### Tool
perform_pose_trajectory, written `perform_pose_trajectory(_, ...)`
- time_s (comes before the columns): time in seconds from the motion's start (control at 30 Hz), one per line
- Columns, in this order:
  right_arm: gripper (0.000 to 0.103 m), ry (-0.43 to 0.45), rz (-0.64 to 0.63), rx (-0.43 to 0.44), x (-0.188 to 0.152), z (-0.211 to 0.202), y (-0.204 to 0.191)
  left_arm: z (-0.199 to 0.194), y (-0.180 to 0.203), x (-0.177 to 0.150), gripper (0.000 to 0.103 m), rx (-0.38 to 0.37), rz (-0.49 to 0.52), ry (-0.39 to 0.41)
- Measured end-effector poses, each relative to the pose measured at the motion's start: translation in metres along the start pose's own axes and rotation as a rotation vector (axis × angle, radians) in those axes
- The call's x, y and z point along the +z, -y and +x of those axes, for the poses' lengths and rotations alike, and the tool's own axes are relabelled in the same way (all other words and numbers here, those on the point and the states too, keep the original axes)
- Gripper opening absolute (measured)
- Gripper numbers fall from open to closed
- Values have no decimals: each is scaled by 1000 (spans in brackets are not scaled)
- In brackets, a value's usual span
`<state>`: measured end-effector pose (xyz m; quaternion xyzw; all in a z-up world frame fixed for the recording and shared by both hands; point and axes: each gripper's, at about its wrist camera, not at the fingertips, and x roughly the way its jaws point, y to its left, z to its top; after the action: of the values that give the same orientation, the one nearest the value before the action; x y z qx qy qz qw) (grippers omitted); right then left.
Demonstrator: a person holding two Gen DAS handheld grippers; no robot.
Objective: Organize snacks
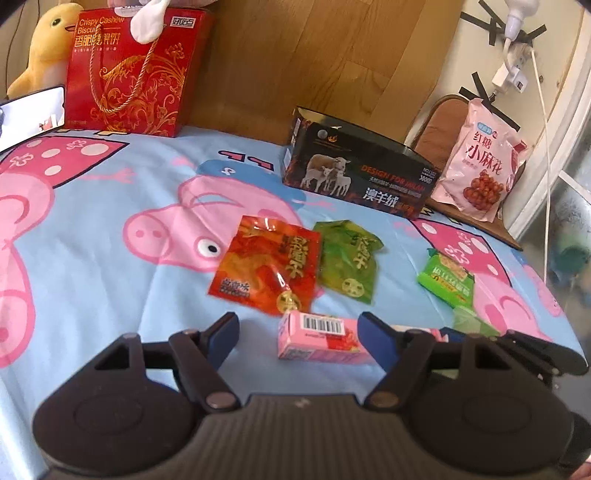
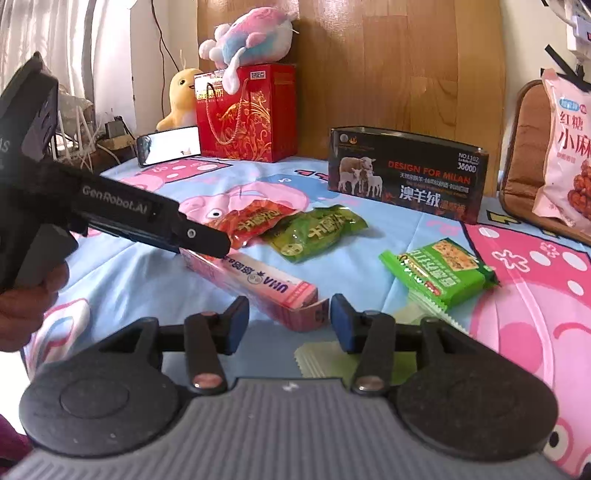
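Pink box (image 1: pixel 321 341), long and narrow, lies flat on the sheet (image 1: pixel 92 258) with one end between the fingers of each gripper. Left gripper (image 1: pixel 298 334): jaws stand apart, the barcoded end of the box between them; the right pad is at the box's edge, the left pad clear of it, so no grip is shown. Right gripper (image 2: pixel 289 319): jaws likewise apart, straddling the open-flapped end of the box (image 2: pixel 258 284) without pressing it.

Just beyond the box, a red packet (image 1: pixel 269 264) and a green packet (image 1: pixel 349 260) lie side by side, edges touching. To the right, well apart from these, a green biscuit pack (image 1: pixel 447 282) rests on a pale green wrapper (image 2: pixel 424 306).

Farther back stands an open-topped black box (image 1: pixel 354 166) printed with sheep. A pink bag (image 1: pixel 480 166) leans on a brown cushion (image 1: pixel 439 125) beside it, off the sheet.

At the far left, against the wooden wall (image 1: pixel 314 55), a red gift box (image 1: pixel 136 70) with a cord handle carries a pink-and-blue plush (image 2: pixel 247 33); a yellow plush duck (image 1: pixel 44 48) sits beside it, and a phone (image 2: pixel 170 149) is propped in front.

In the right wrist view the left gripper's body enters from the left, held by a hand (image 2: pixel 26 310).
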<state>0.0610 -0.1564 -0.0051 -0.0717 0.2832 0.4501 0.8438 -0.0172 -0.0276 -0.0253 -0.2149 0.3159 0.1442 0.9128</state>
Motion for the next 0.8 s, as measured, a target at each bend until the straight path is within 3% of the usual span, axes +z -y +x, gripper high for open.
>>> perform_pose_trajectory(0.2, 52, -10, -62, -54, 0, 2, -6, 1, 1, 0, 76, 7, 21, -1)
perform_pose_trajectory(0.37, 55, -4, -158, -187, -6, -4, -5, 1, -1, 1, 77, 2, 32, -3)
perform_pose_trajectory(0.47, 55, 5, -135, -250, -8, -11, 12, 2, 0, 1, 78, 1, 38, -2)
perform_pose_trajectory(0.67, 60, 59, -17, -219, -11, -29, 27, 0, -2, 1, 79, -7, 37, 3)
perform_pose_trajectory(0.77, 72, 144, 84, -136, -12, -41, 35, -6, -6, -1, 79, -37, 27, 43)
perform_pose_trajectory(0.8, 82, 200, 109, -129, -13, -45, 37, -9, -6, -1, 79, -38, 26, 63)
